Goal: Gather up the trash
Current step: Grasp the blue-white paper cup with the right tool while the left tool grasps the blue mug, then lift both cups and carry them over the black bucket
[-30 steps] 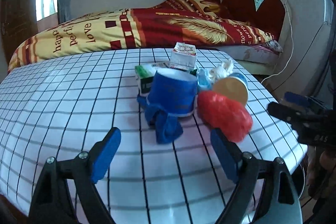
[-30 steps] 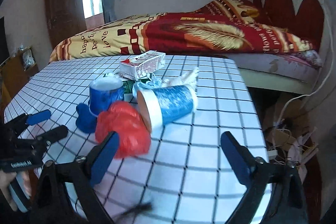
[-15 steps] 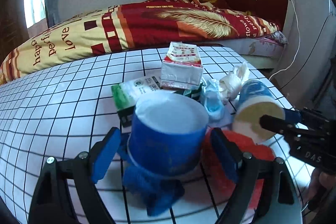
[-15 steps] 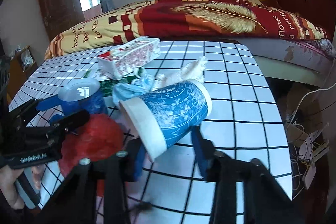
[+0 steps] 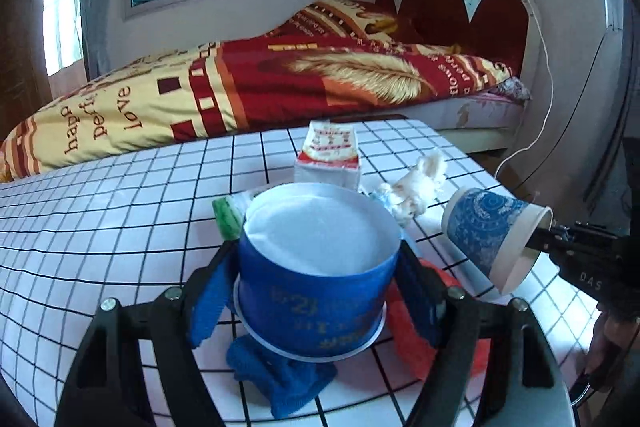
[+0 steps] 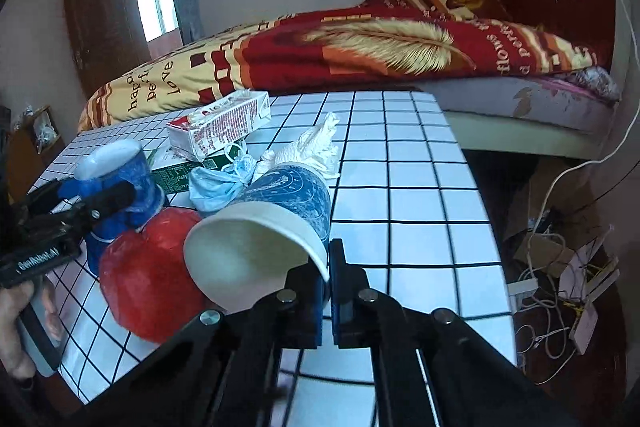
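Observation:
My left gripper [image 5: 312, 291] is shut on an upside-down blue paper cup [image 5: 316, 271], its pads pressing both sides; this cup also shows in the right wrist view [image 6: 120, 171]. My right gripper [image 6: 329, 283] is shut on the rim of a blue patterned paper cup [image 6: 264, 227], tilted off the table; that cup also shows in the left wrist view [image 5: 492, 235]. A red plastic bag [image 6: 148, 267], a blue cloth [image 5: 280, 379], a red-white carton [image 6: 220, 127], a crumpled tissue [image 6: 312, 147], a light blue mask [image 6: 216, 183] and a green packet [image 5: 226, 219] lie on the checked table [image 6: 400, 195].
A bed with a red and yellow blanket [image 5: 280, 83] stands right behind the table. The table's right edge [image 6: 480, 211] drops to a floor with cables and boxes [image 6: 560, 267]. A wooden door [image 6: 100, 23] is at the far left.
Both grippers moved in and closed. The left one shut on the upside-down blue cup. The right one shut on the patterned cup's rim and lifted it.

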Available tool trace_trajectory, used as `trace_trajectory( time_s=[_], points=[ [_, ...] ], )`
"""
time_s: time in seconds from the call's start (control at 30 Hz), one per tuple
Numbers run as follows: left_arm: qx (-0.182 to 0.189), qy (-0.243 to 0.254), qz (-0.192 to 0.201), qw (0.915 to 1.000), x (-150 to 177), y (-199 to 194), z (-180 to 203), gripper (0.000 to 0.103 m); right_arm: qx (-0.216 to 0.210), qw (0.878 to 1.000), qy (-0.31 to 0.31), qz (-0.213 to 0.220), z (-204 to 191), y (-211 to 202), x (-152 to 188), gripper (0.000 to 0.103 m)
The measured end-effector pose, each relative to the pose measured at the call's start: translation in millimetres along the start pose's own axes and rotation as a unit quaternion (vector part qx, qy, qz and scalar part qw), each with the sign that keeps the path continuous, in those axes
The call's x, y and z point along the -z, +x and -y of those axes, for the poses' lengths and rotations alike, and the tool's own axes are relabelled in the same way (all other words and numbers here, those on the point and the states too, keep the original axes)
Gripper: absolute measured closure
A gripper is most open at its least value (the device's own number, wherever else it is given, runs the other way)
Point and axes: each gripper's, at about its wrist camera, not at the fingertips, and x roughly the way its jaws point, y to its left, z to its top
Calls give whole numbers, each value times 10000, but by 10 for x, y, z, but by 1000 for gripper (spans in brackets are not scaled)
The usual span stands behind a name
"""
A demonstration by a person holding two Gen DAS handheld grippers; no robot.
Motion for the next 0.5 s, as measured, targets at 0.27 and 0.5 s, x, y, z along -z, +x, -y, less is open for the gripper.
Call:
trace_trajectory(
  time_s=[0.27, 0.5],
  points=[
    [-69, 168, 258, 9995, 16, -389, 139, 26, 113, 9996, 141, 202, 154, -441, 114, 100],
    [92, 148, 212, 9996, 201, -629, 307, 26, 205, 9993, 137, 274, 230, -830, 306, 100]
  ],
)
